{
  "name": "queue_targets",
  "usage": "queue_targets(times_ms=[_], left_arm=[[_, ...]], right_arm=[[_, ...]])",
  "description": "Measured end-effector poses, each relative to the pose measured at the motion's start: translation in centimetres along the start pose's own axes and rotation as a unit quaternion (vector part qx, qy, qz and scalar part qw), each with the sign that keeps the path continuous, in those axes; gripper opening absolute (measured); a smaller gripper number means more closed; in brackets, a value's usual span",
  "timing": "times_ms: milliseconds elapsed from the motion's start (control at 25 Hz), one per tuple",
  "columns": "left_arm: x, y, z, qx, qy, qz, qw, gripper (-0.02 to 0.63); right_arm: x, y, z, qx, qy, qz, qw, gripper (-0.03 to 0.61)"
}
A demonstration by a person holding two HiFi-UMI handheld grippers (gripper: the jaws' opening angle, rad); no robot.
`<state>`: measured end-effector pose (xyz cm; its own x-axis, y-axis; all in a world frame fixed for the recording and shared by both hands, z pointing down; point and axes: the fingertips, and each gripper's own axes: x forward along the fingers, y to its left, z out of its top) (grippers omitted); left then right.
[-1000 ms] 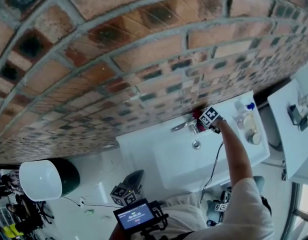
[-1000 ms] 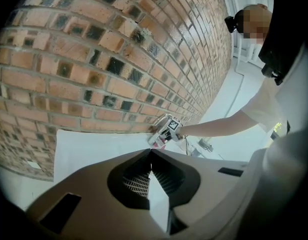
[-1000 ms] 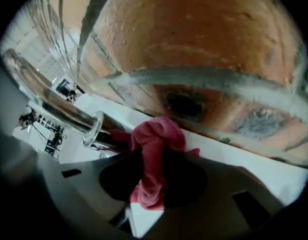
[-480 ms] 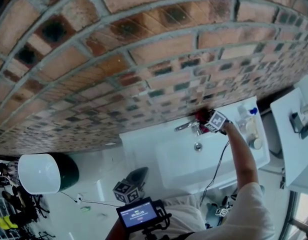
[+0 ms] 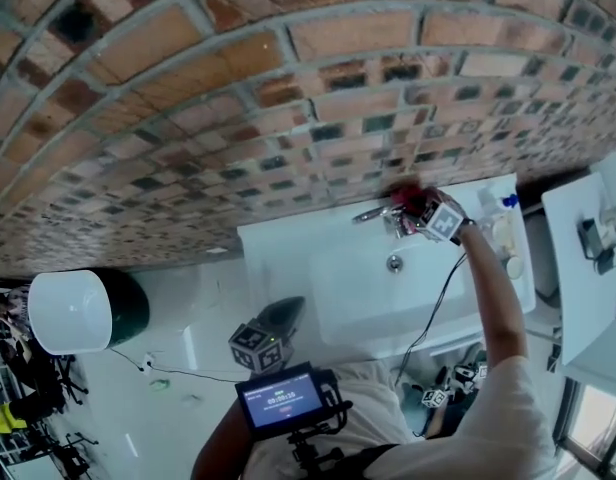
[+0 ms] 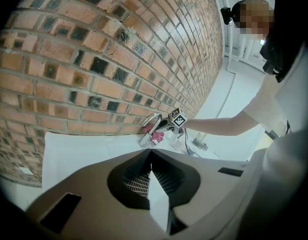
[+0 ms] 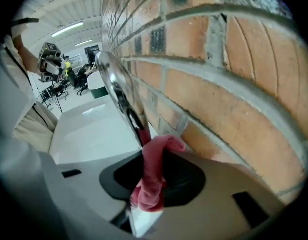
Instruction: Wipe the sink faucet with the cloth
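Right tool [image 5: 418,210] slightly rightward behind curved chrome faucet [image 7: 119,91], jaws tight on crumpled pink cloth [image 7: 153,176]; left tool [image 6: 150,179] closed, empty.

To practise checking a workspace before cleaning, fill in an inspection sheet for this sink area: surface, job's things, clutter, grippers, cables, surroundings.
Surface: white sink, set against a brick wall.
Job's things: chrome faucet; pink cloth pressed against its lower part.
Clutter: bottles at the sink's right end.
Grippers: right gripper shut on the cloth at the faucet; left gripper shut, empty, away from the sink.
Cables: dark cable hangs from the right gripper across the basin.
Surroundings: round white-topped dark object left of the sink.
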<state>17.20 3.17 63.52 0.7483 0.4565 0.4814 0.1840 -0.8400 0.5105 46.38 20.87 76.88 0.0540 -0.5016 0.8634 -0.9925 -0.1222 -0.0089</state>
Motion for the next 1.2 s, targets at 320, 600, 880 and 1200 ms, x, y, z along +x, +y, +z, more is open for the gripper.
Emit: queue_targets(times_ms=[320, 600, 880, 1200], left_arm=[[-0.9, -0.7, 0.0, 0.008, -0.008, -0.011, 0.9999, -0.014], [-1.9, -0.8, -0.6, 0.005, -0.015, -0.016, 0.9997, -0.014], [-2.5, -0.8, -0.8, 0.007, -0.017, -0.023, 0.9996, -0.015], [-2.9, -1.3, -0.9, 0.0, -0.022, -0.033, 0.9992, -0.014]], right_arm=[[-4.4, 0.4, 2.3, 0.014, -0.067, -0.029, 0.997, 0.118], [-7.7, 1.1, 5.0, 0.025, -0.12, -0.055, 0.991, 0.118], [-10.2, 3.8, 10.7, 0.057, -0.191, -0.03, 0.979, 0.118], [-8.7, 7.3, 14.3, 0.047, -0.175, -0.029, 0.983, 0.118]])
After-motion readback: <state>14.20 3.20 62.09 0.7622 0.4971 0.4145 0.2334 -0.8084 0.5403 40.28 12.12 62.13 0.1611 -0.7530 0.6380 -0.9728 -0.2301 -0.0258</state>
